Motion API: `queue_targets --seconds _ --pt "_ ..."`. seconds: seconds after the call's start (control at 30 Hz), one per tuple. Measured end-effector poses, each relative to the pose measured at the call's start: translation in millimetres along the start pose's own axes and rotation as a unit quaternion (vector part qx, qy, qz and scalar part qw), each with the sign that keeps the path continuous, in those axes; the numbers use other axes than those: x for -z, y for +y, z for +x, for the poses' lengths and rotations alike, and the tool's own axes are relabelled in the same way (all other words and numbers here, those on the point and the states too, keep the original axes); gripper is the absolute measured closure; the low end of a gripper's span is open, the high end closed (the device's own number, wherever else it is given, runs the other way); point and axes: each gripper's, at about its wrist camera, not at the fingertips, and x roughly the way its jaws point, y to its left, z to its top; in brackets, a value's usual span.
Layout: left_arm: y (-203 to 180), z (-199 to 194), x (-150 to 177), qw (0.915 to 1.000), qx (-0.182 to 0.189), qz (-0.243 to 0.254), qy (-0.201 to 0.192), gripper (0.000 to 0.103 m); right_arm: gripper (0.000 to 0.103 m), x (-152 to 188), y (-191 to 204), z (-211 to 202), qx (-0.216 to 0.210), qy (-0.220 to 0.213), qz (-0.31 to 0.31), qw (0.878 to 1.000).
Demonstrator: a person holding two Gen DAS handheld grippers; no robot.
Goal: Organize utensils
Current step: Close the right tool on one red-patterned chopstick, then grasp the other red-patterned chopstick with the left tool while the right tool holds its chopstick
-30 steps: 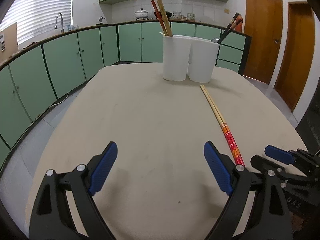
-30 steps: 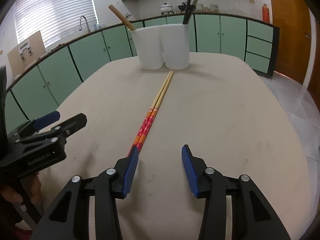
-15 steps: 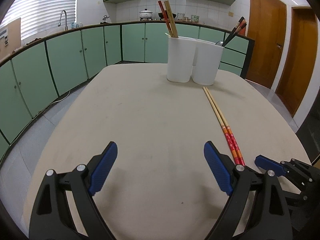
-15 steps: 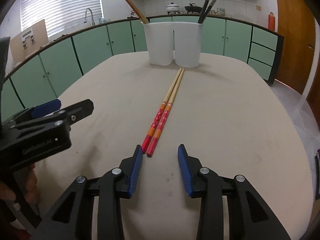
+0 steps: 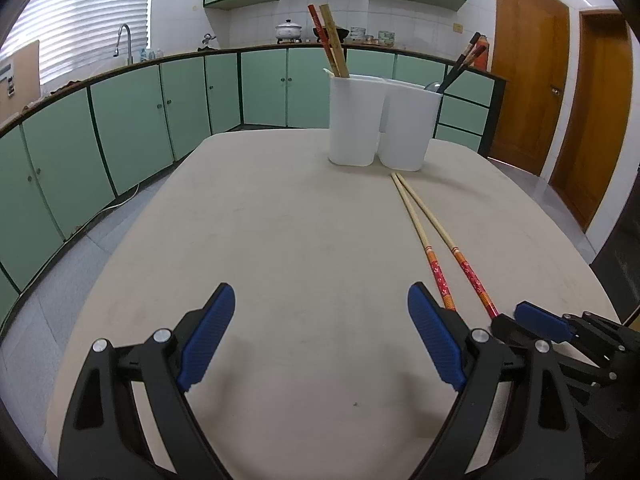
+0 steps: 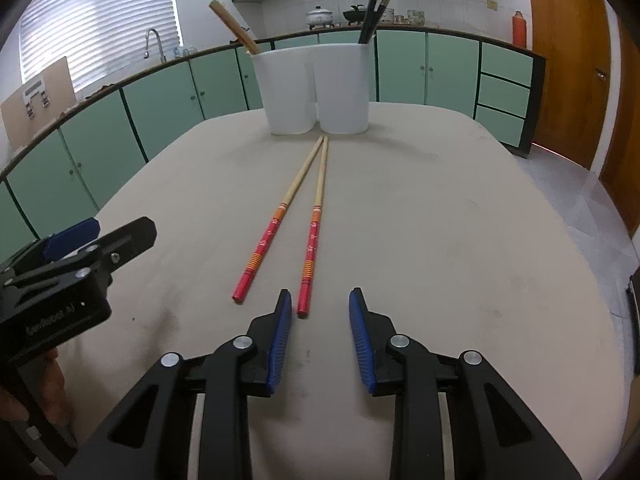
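Note:
Two bamboo chopsticks with red patterned ends [image 6: 316, 216] lie on the beige table [image 6: 440, 220], thin tips touching near the holder, red ends spread apart; they also show in the left wrist view [image 5: 436, 240]. A white two-compartment utensil holder [image 6: 316, 92] stands at the far side, with wooden and red chopsticks in its left cup and black ones in its right; it shows too in the left wrist view [image 5: 380, 120]. My right gripper [image 6: 320, 312] is open, the red end of the right chopstick just inside its left finger. My left gripper [image 5: 320, 332] is open and empty.
The table's rounded edge [image 5: 120, 248] drops to a tiled floor. Green kitchen cabinets [image 5: 132, 120] run behind. Wooden doors [image 5: 528, 76] stand at the right. The right gripper's body [image 5: 580, 344] sits close beside my left gripper.
The chopsticks' red ends have spread apart; they lay side by side before. My right gripper's jaws have closed somewhat, and its view has shifted left relative to the sticks.

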Motion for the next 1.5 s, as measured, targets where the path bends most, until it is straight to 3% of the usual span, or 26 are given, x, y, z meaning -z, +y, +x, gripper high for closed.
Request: queue_targets --seconds 0.2,0.6,0.93,1.4,1.5 --pt "-2 0 0 1.0000 0.000 0.000 -0.001 0.017 0.097 0 2 3 -0.008 -0.001 -0.006 1.000" --pt "-20 -1 1 0.9999 0.010 0.013 -0.001 0.018 0.098 1 -14 -12 0.018 -0.030 0.027 0.999" --pt "-44 9 8 0.9991 0.030 0.019 0.022 0.024 0.098 -3 -42 -28 0.035 -0.054 0.059 0.996" --pt "-61 23 13 0.9974 0.033 0.024 0.058 0.045 0.098 -2 -47 -30 0.025 -0.057 0.066 0.996" --pt "-62 23 13 0.9974 0.032 0.024 0.061 0.046 0.098 -3 -48 -31 0.025 -0.058 0.066 0.996"
